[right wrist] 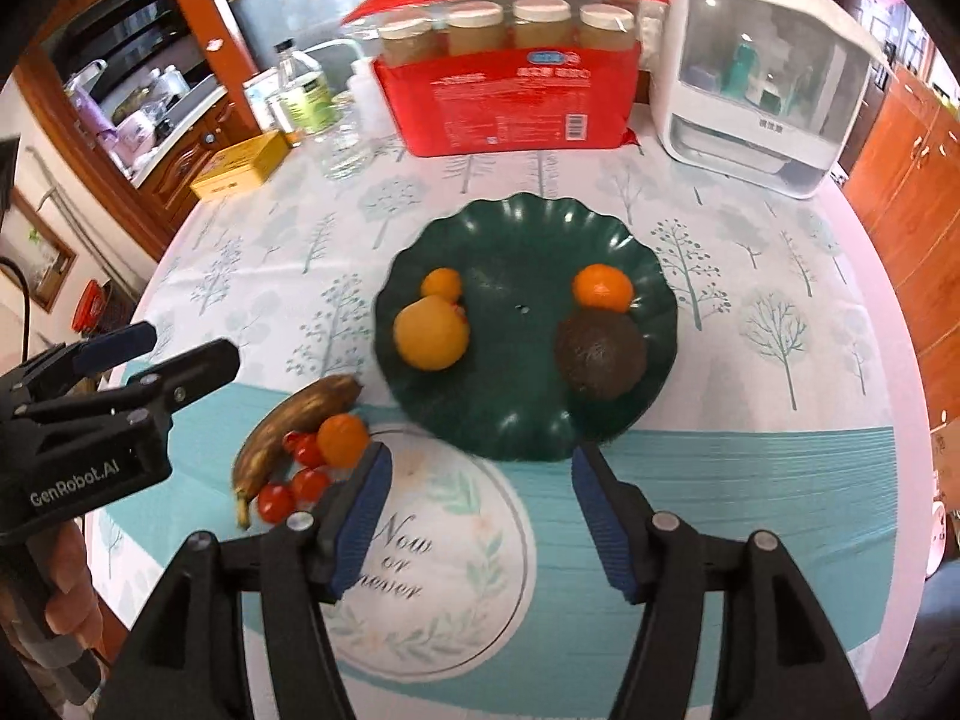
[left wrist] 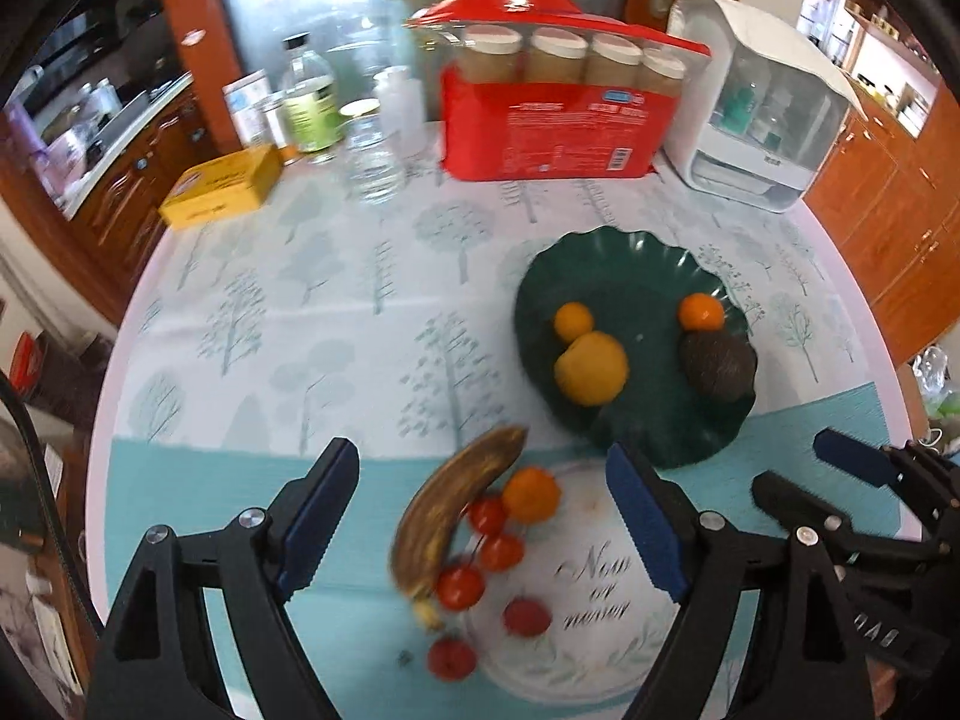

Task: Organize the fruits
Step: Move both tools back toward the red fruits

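We judge the brown, overripe banana (left wrist: 456, 504) soft and easily bruised, so we would grip it mid-length, gently. It lies on the tablecloth near the dark green scalloped plate (left wrist: 606, 264). Our left gripper (left wrist: 486, 516) and right gripper (right wrist: 474, 516) gape wide, empty.

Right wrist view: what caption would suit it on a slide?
Open right hand-held gripper faces a green plate holding four fruits; banana and tomatoes wait outside.
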### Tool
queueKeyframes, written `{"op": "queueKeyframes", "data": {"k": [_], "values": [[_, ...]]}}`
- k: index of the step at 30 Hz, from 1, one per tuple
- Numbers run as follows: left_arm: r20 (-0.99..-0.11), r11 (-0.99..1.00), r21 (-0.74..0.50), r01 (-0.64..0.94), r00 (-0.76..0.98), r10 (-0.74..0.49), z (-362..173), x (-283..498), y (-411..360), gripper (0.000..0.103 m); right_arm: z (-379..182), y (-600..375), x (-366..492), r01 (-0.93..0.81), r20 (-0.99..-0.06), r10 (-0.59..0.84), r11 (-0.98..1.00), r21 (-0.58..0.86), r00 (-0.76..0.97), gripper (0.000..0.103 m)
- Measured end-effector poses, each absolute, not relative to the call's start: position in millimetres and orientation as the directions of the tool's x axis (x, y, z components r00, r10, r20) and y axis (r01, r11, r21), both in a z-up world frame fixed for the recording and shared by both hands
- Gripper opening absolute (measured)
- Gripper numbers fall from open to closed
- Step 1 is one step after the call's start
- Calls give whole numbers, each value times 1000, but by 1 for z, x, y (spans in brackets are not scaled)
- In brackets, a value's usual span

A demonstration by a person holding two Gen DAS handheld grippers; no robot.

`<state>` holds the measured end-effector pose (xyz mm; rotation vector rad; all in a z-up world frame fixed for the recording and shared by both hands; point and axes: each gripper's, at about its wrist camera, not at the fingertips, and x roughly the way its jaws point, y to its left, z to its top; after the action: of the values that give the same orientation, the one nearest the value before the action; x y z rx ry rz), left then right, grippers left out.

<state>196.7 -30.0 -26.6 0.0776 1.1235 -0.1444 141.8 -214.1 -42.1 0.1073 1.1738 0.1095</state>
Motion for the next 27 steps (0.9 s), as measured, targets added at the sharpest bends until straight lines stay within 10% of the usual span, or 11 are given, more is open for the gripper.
{"op": "queueKeyframes", "data": {"k": [27], "values": [[-911,999,-30,19,412,-35,-86,73,56,84,-92,-125,79,-331,-895,262,933,140,361,68]]}}
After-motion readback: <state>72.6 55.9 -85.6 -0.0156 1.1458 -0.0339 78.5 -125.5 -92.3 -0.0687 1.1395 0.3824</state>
